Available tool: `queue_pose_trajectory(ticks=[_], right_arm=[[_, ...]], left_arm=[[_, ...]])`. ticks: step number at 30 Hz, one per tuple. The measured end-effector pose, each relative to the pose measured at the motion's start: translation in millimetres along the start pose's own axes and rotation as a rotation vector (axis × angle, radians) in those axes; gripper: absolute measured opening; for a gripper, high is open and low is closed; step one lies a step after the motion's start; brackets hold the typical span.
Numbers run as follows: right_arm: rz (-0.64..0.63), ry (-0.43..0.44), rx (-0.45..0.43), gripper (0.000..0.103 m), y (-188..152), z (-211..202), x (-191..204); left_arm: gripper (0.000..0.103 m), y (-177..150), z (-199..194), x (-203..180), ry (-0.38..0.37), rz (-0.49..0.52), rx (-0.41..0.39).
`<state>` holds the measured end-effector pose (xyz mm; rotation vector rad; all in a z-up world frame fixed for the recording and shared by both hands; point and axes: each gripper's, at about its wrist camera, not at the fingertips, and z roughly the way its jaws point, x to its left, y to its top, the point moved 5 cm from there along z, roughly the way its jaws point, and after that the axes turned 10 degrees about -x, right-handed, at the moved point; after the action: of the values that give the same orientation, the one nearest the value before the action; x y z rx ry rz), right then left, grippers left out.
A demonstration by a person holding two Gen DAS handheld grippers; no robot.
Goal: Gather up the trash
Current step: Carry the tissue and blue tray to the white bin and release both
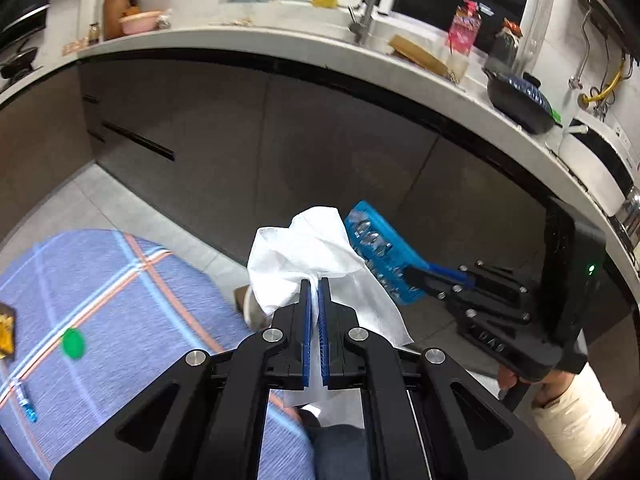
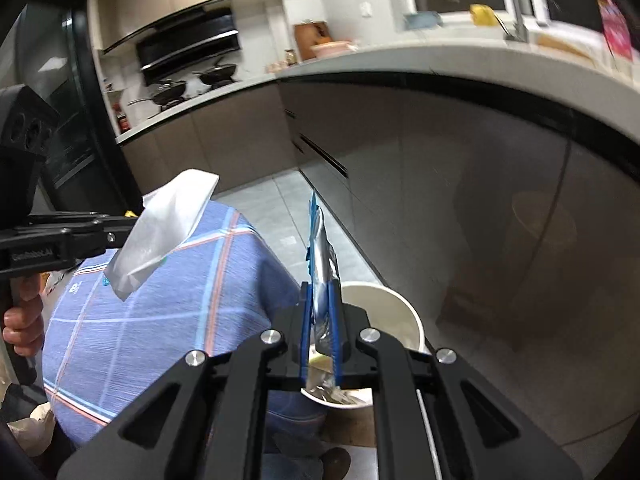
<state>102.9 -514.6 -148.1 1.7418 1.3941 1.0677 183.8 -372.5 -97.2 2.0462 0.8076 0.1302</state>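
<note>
- Here, the left gripper (image 1: 315, 284) is pinching a crumpled white tissue (image 1: 308, 256) between its closed blue pads, holding it in the air above the edge of a table covered in a blue plaid tablecloth (image 1: 100, 292).
- The right gripper (image 2: 320, 292) is clamping a blue foil wrapper (image 2: 322, 248) edge-on, the wrapper standing upright out of the pads.
- A white round bin (image 2: 394, 308) is sitting on the floor just beyond and beneath the right gripper; scraps are showing inside it, too blurred to name.
- On the tablecloth, a green cap (image 1: 73, 343) and a small blue wrapper piece (image 1: 28, 402) are lying apart from each other.
- A dark pot (image 1: 520, 100) is resting on the counter (image 1: 280, 40), with a pink bowl (image 1: 140, 22) further along it.
</note>
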Motion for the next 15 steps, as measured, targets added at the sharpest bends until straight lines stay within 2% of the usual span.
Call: queue_pose_trajectory(ticks=[7,15], right_arm=[[0.1,-0.032,0.07,0.01,-39.1,30.5,-40.3],[0.14,-0.029,0.132,0.01,-66.2,64.7,-55.1]], left_arm=[[0.003,-17.3,69.8,-5.5,-0.049,-0.043,0.11],[0.004,-40.7,131.2,-1.5,-0.023,-0.029,0.196]])
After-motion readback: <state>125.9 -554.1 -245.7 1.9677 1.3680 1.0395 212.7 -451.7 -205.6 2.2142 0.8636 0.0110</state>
